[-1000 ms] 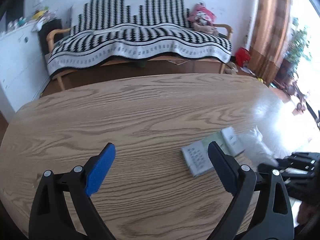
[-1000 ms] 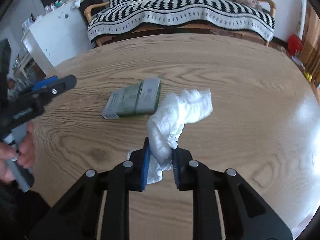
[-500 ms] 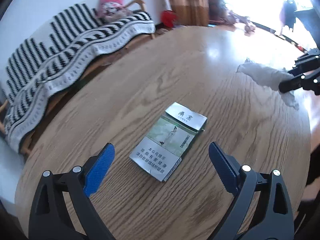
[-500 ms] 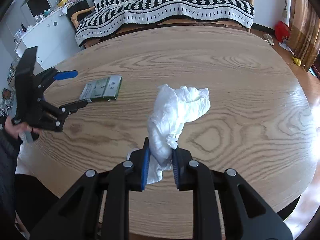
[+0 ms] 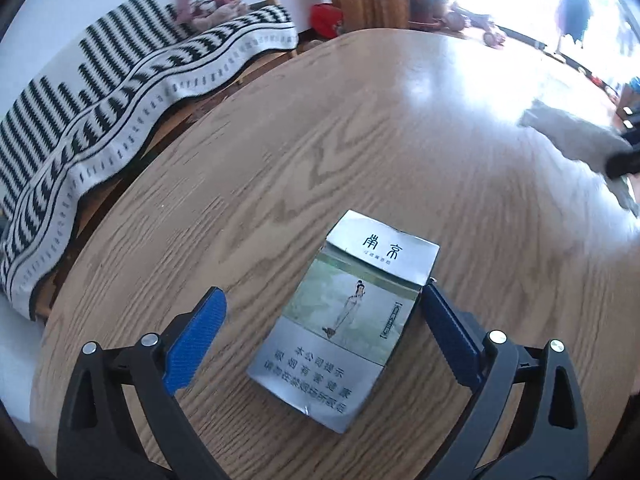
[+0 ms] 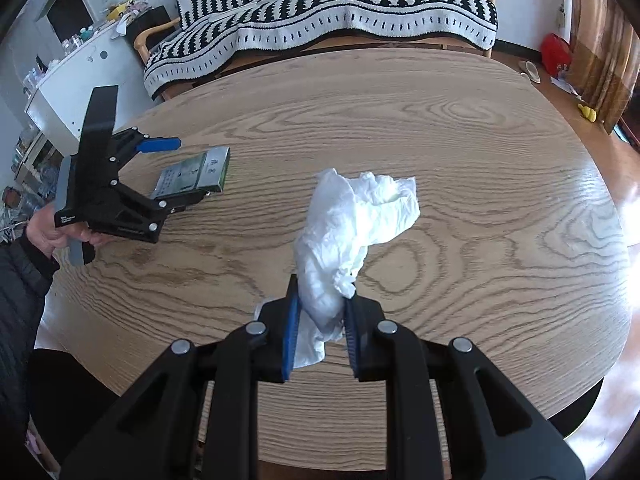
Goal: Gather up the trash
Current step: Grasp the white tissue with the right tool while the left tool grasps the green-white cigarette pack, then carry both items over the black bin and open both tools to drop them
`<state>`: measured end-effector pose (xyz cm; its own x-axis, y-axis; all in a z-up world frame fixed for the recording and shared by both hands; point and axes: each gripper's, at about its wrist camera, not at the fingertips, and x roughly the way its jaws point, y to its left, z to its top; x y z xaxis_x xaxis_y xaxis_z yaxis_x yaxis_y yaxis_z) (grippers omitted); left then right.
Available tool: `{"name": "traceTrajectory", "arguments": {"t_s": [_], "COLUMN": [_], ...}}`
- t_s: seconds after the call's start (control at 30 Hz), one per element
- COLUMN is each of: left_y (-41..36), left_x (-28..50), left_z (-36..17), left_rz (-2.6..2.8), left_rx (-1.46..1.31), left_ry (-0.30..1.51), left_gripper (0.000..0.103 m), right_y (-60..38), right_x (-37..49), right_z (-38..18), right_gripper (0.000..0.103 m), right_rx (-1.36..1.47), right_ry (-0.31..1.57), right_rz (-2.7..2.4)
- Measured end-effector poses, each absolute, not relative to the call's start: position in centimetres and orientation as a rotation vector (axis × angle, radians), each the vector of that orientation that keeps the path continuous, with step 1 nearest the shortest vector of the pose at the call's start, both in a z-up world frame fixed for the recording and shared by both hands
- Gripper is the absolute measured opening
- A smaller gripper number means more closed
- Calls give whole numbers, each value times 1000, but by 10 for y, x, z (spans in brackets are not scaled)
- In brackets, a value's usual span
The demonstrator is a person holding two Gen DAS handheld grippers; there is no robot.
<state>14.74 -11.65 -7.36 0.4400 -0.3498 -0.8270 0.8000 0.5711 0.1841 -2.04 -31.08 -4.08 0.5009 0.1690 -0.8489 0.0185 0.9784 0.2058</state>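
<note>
The right gripper [image 6: 320,320] pinches a crumpled white tissue [image 6: 352,224] above the wooden surface [image 6: 460,152]; the left gripper [image 5: 324,320] is spread around a cigarette pack [image 5: 344,320] lying flat at the surface's left.

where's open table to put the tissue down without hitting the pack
Bare wood lies beyond and right of the tissue, out to the table rim, and along the far edge by the sofa. It is crowded at the left, where the left tool straddles the pack.
</note>
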Motion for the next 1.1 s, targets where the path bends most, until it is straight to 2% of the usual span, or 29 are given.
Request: {"name": "traceTrajectory", "arguments": {"t_s": [0.1,0.17,0.2,0.3,0.53,0.7,0.9,1.1], "left_y": [-119,-117,-117,-122,-139,-184,-273,-367], "left_x": [156,161,162,155,134,102,39,-25], "left_z": [-74,-73,-72,-69,-49,-15,5,6], "left_rz": [-738,-742,-736,-707,-646,-698,-833,-972], "left_rx": [568,493,470,492,492,464,479,475], "left_ry": [873,924,937,938,928,871,807,788], "left_gripper": [92,73,67,59,58,58,58,58], "right_y": [-315,-319,-321,-324,-354,-398,-478,-564], "right_x": [-23,-26,-28,-34,-60,-88,-137,-195], "right_z": [-41,-39,-37,-33,-18,-8,-6,-30], "right_gripper": [20,20,20,20,20,20,20,20], "right_rx": [215,225,229,237,277,309,373,476], "right_ry": [1043,1037,1034,1020,959,907,856,865], "right_rz": [84,80,81,73,10,-78,-250,-447]}}
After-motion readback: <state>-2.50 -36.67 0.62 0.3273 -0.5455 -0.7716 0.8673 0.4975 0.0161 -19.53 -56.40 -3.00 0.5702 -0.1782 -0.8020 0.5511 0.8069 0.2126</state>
